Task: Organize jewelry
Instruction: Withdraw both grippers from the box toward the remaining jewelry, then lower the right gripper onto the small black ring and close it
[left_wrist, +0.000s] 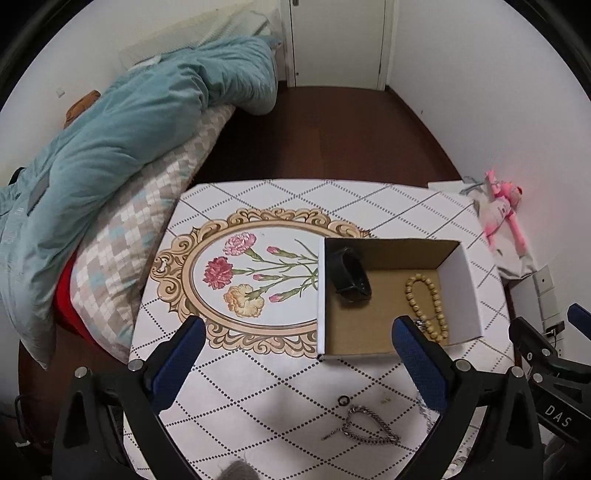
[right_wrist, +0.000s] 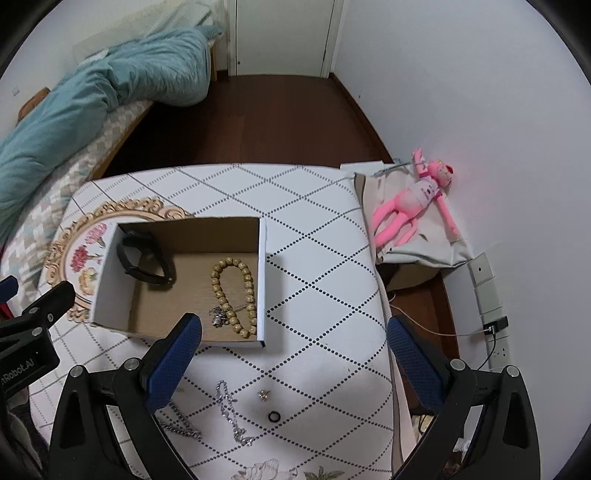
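Observation:
An open cardboard box stands on the diamond-patterned table. In it lie a black wristband, a tan bead bracelet and a small silver charm. In front of the box, on the cloth, lie a silver chain, a second chain, a black ring and a tiny stud. My left gripper hangs open above the box's near left corner. Over the box's near right corner, my right gripper is open and holds nothing.
A bed with a teal duvet runs along the table's left side. A pink plush toy lies on a grey bag at the right, beside the wall. A wall socket with a cable is lower right. Dark floor lies beyond the table's far edge.

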